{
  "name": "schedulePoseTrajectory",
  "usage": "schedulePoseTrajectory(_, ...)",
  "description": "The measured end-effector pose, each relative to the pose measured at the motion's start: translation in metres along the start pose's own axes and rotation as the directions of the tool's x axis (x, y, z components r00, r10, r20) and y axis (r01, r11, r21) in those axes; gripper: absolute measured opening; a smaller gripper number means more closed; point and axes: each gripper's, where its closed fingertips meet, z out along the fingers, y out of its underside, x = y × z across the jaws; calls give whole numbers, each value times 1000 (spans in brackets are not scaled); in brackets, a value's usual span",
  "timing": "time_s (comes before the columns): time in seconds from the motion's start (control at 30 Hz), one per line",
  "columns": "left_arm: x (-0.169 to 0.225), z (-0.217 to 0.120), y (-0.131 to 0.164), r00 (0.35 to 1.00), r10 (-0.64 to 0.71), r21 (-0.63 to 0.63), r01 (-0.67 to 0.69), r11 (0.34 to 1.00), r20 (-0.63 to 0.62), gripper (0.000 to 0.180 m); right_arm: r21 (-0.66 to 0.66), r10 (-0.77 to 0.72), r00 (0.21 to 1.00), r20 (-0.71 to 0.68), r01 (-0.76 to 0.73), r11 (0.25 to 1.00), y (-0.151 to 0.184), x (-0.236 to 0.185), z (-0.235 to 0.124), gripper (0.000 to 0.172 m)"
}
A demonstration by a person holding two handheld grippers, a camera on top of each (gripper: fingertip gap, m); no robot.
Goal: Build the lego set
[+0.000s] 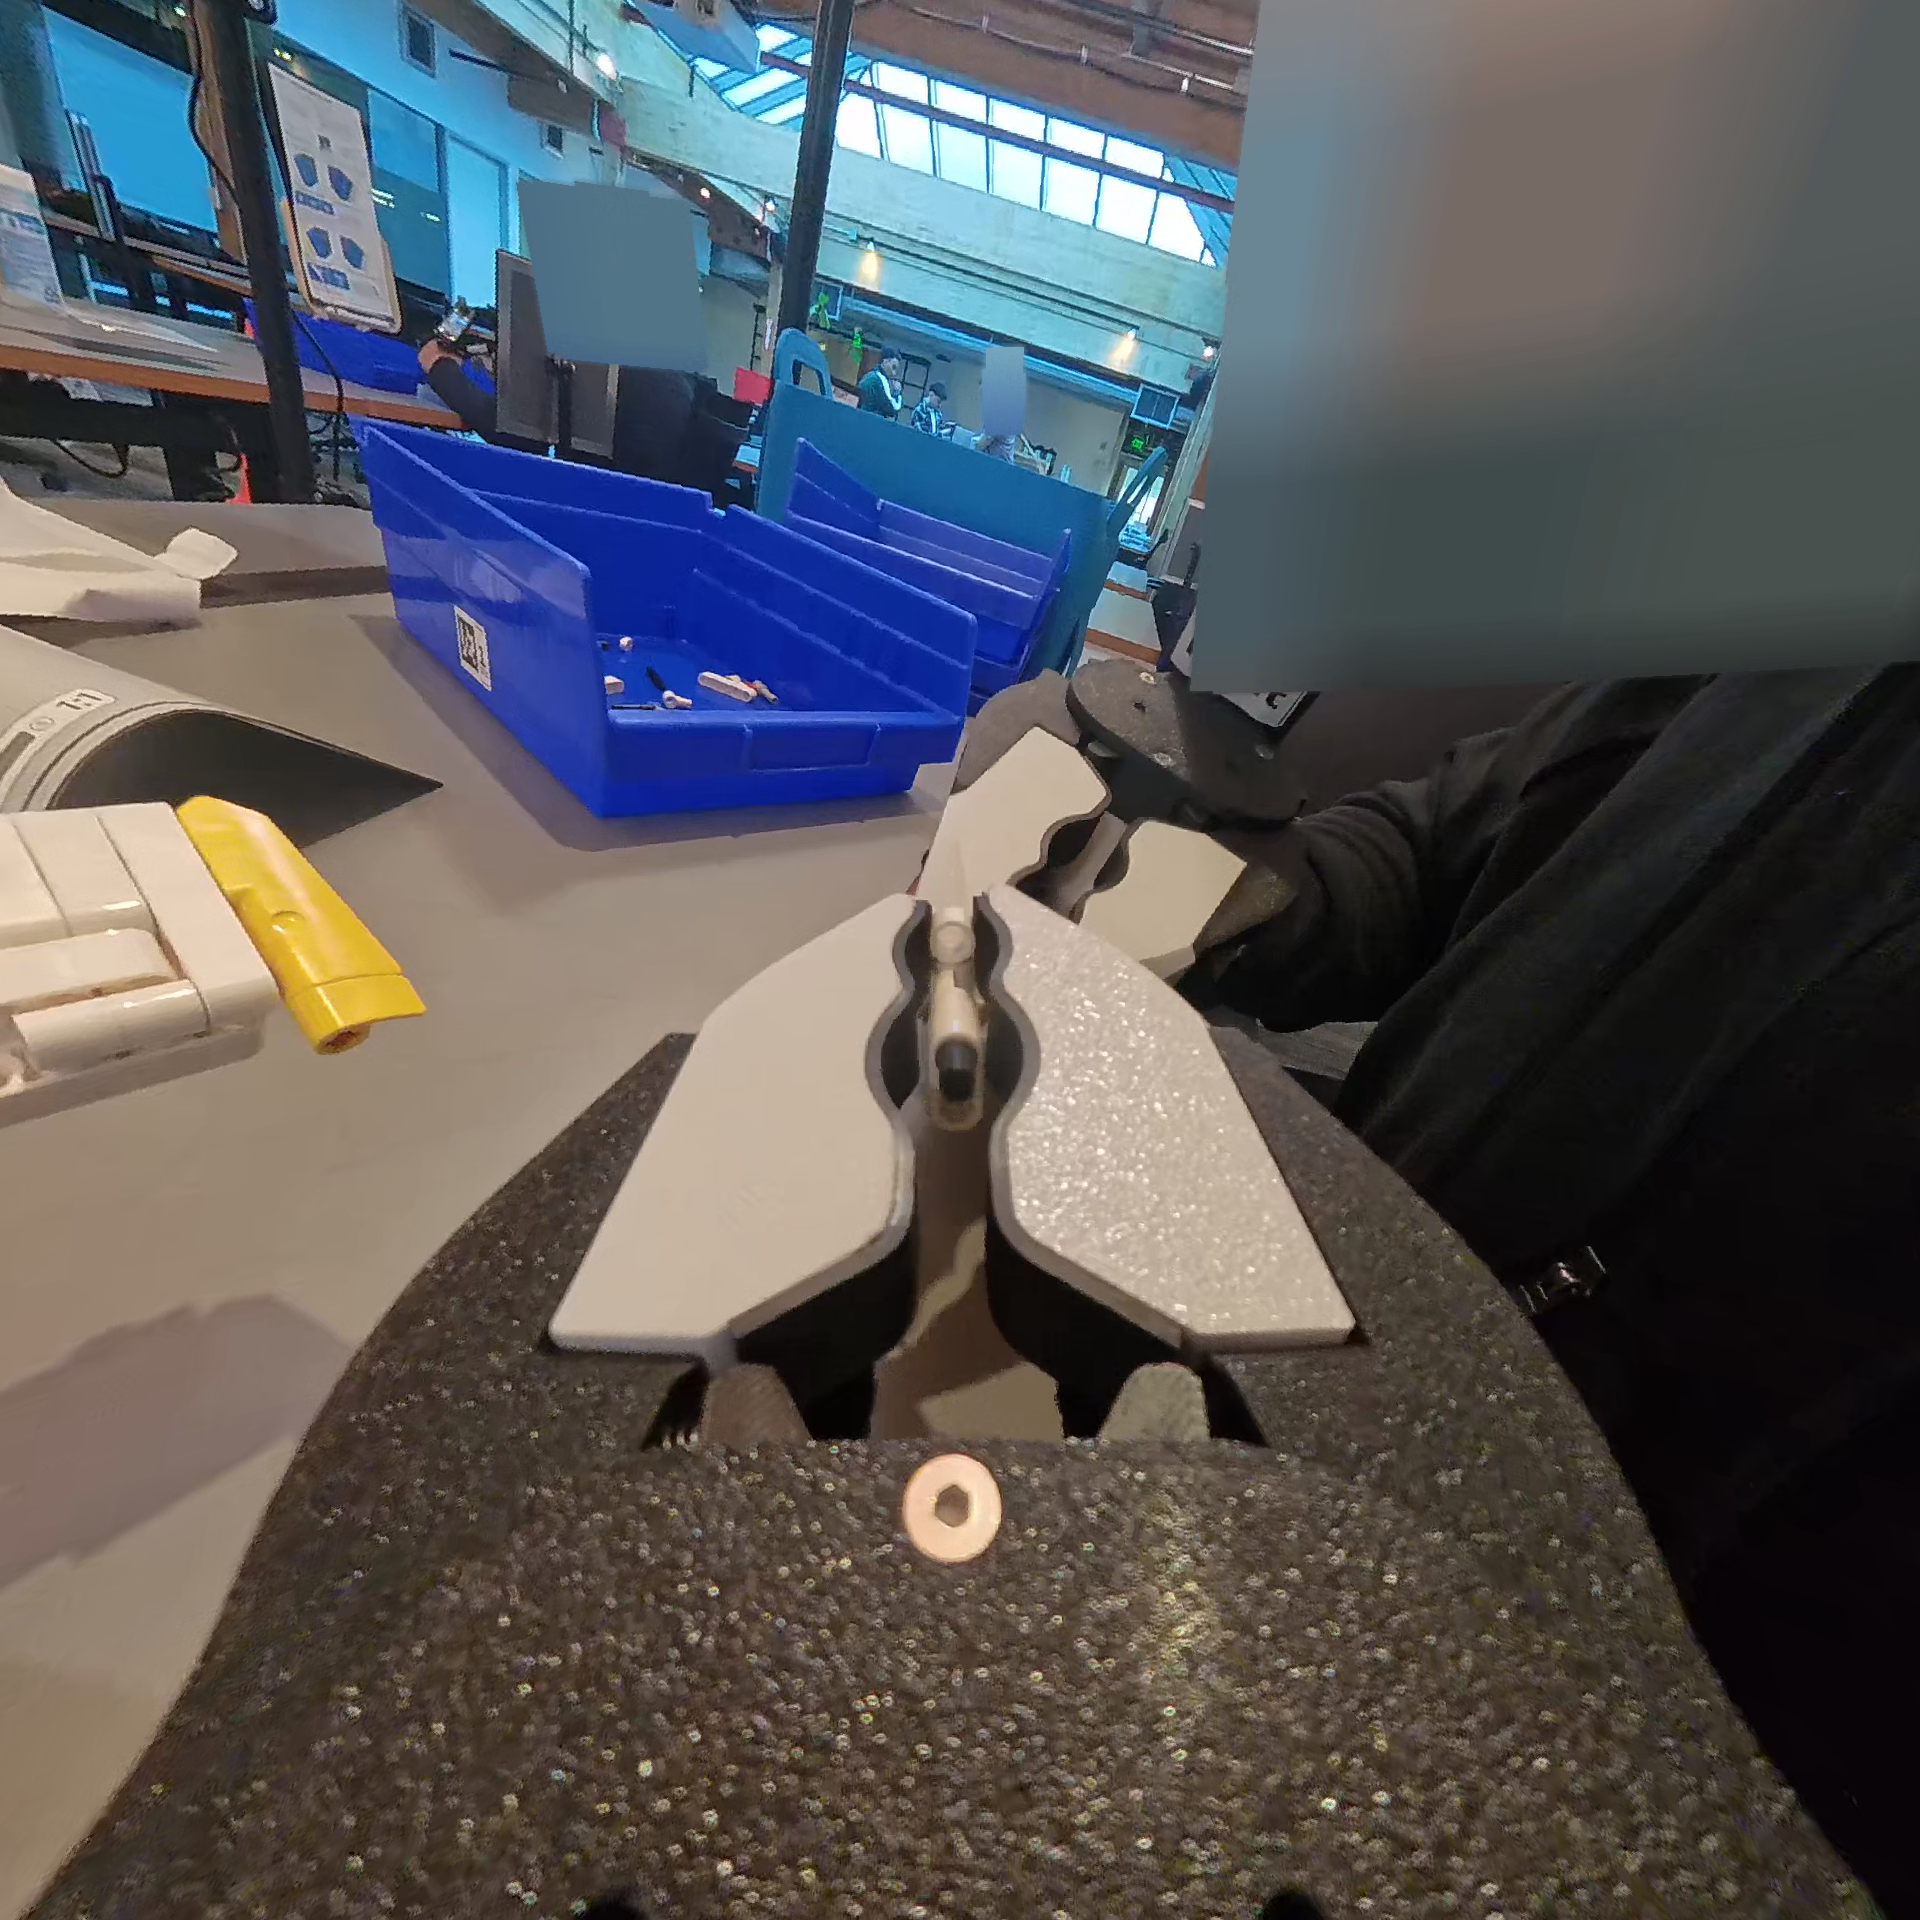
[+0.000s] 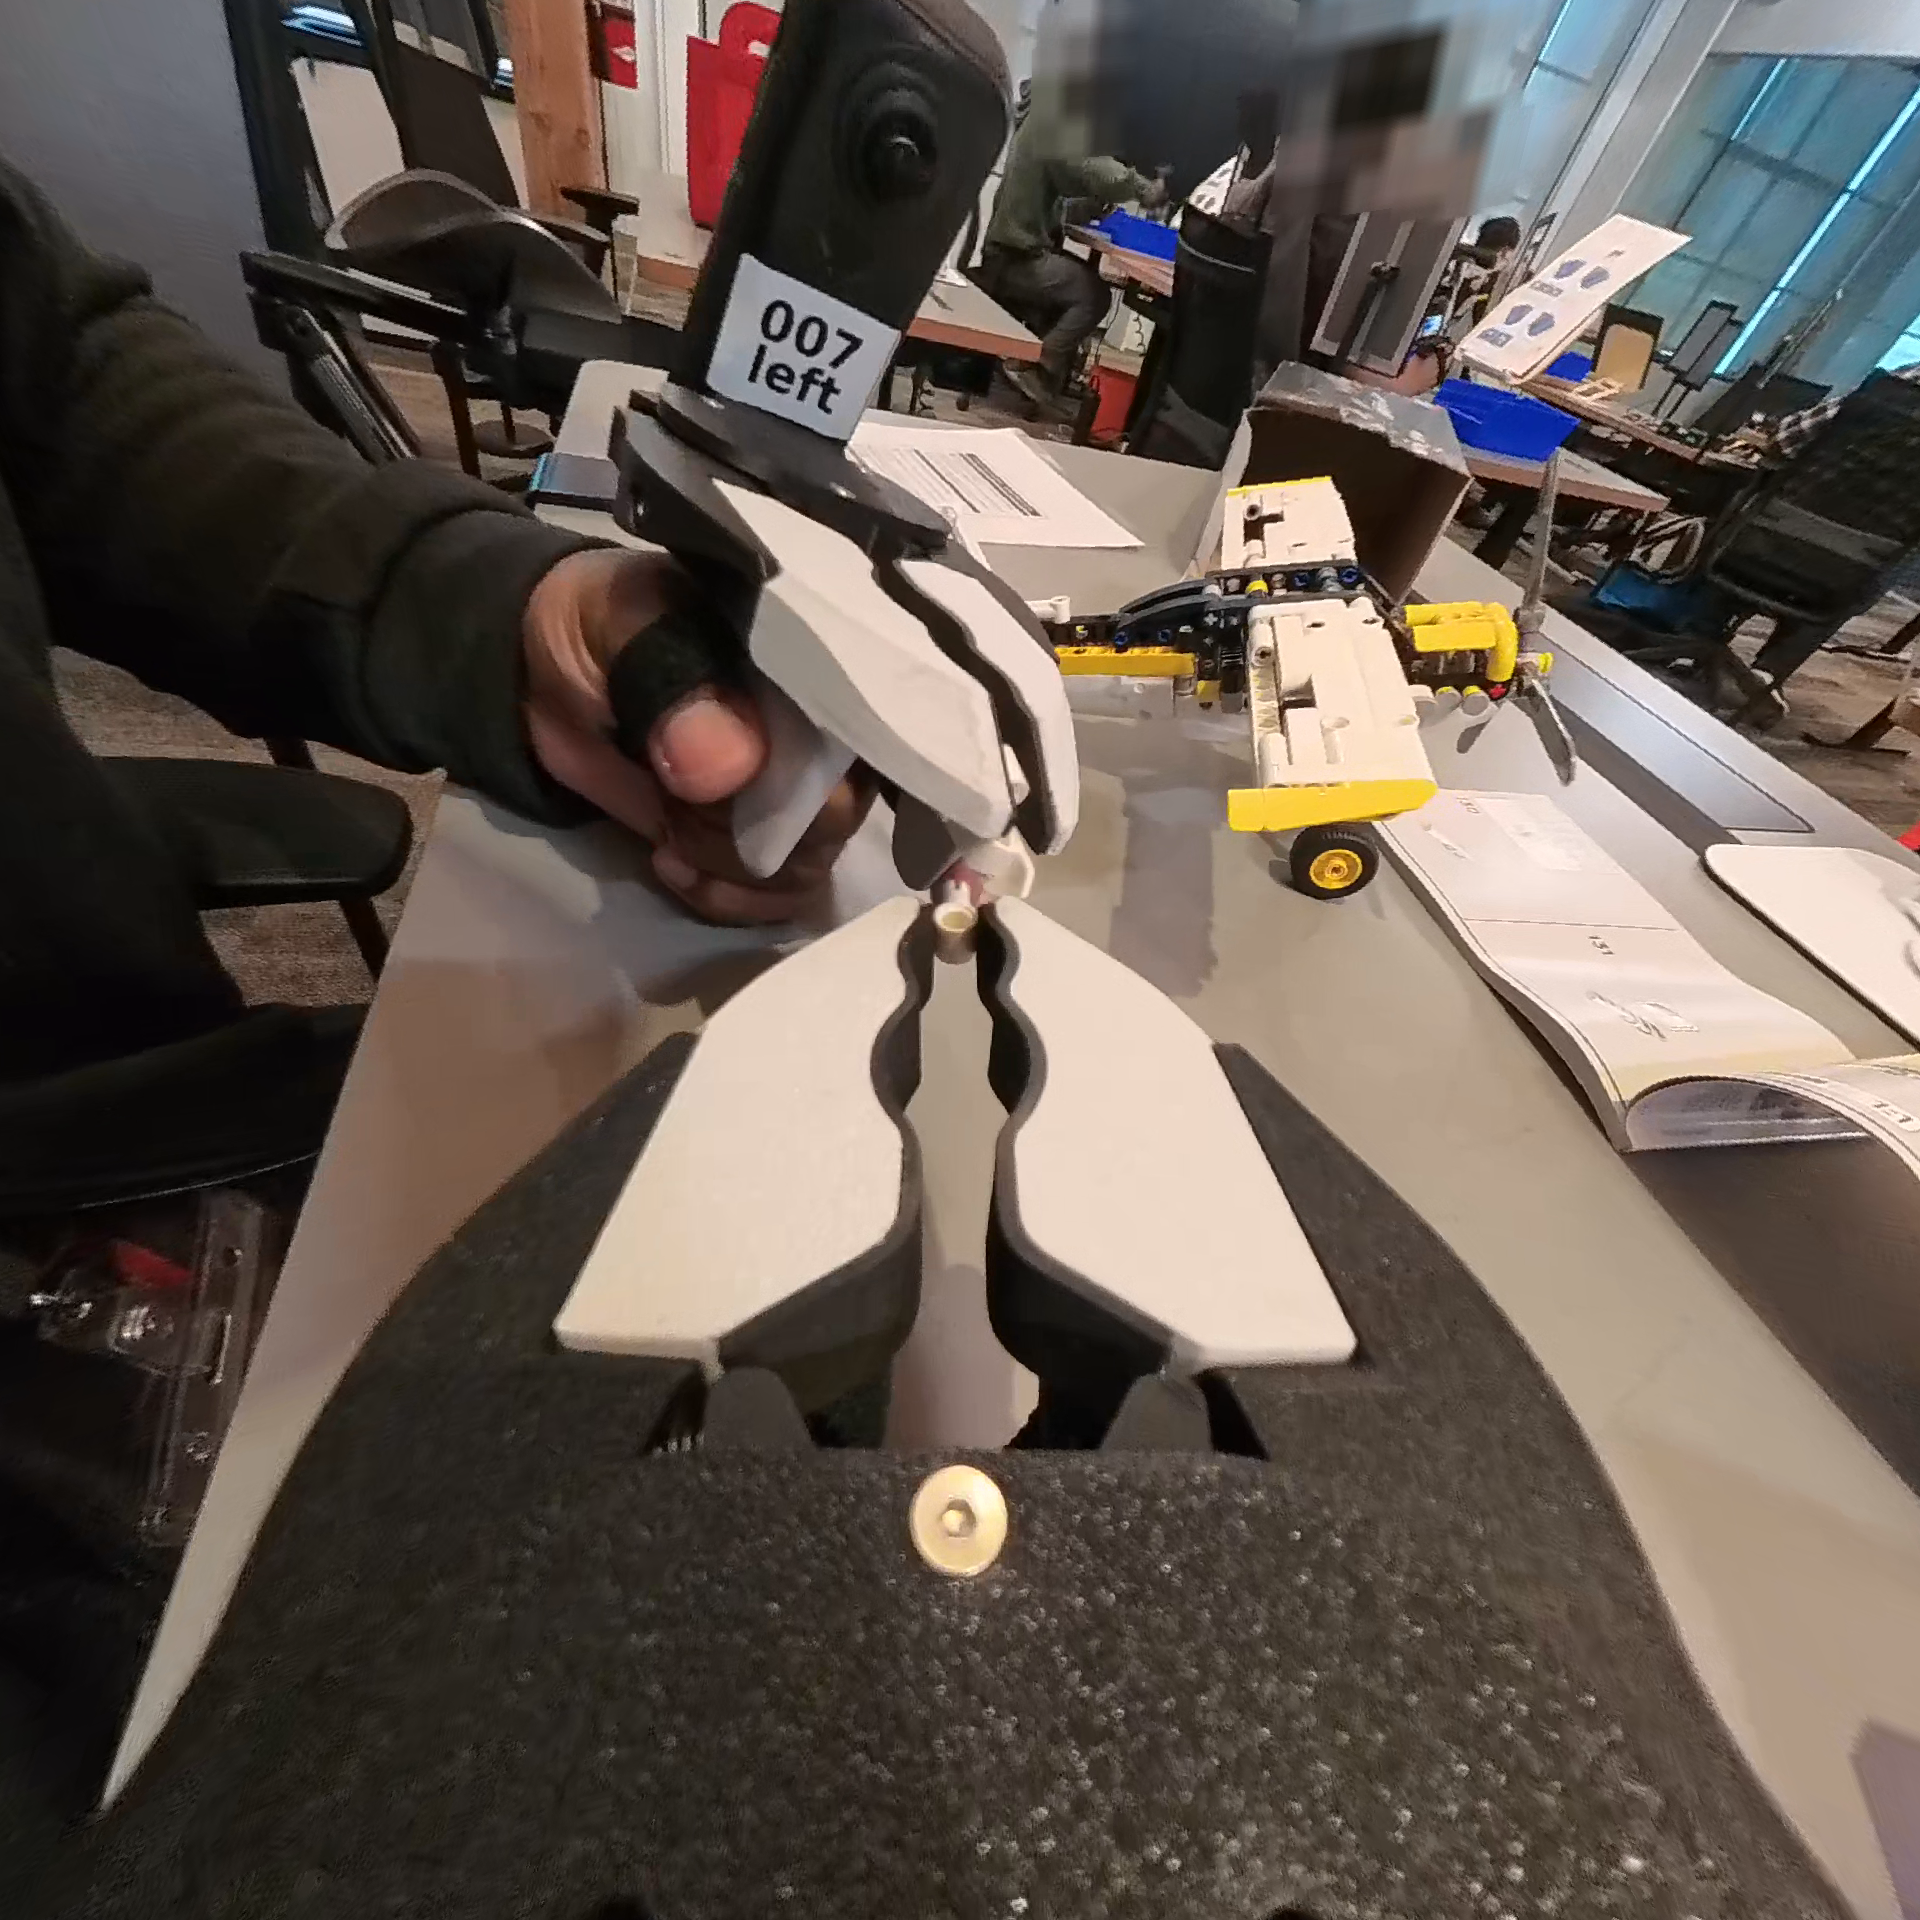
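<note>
In the left wrist view my left gripper [image 1: 951, 914] is shut on a slim white connector piece [image 1: 951, 1003] with a black end, which lies lengthwise between the pads. My right gripper [image 1: 997, 873] meets it tip to tip from the upper right. In the right wrist view my right gripper [image 2: 954, 920] is shut on a small beige peg [image 2: 954, 928] at its very tips. The left gripper [image 2: 1013, 831] points down at it from above, and its white piece [image 2: 1010, 860] sticks out just over the peg. Both hover above the grey table [image 2: 1299, 1039].
A blue bin [image 1: 675, 665] with several small parts stands at the back, more bins behind it. A white and yellow brick plane [image 2: 1320, 665] sits to the right, its wing [image 1: 281, 914] at the left. An open booklet [image 2: 1558, 935] and a cardboard box [image 2: 1351, 468] lie nearby.
</note>
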Motion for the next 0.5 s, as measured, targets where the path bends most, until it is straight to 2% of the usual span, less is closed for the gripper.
schedulePoseTrajectory(0.27, -2, 1, 4, 998, 40, -39, -38, 999, 46, 7, 3, 22, 1000, -7, -22, 1000, 2, 4, -3, 7)
schedulePoseTrajectory(0.5, -5, -1, 15, 971, 227, -150, -213, 965, 82, 7, -8, 19, 1000, -16, -19, 1000, 7, 11, -10, 7)
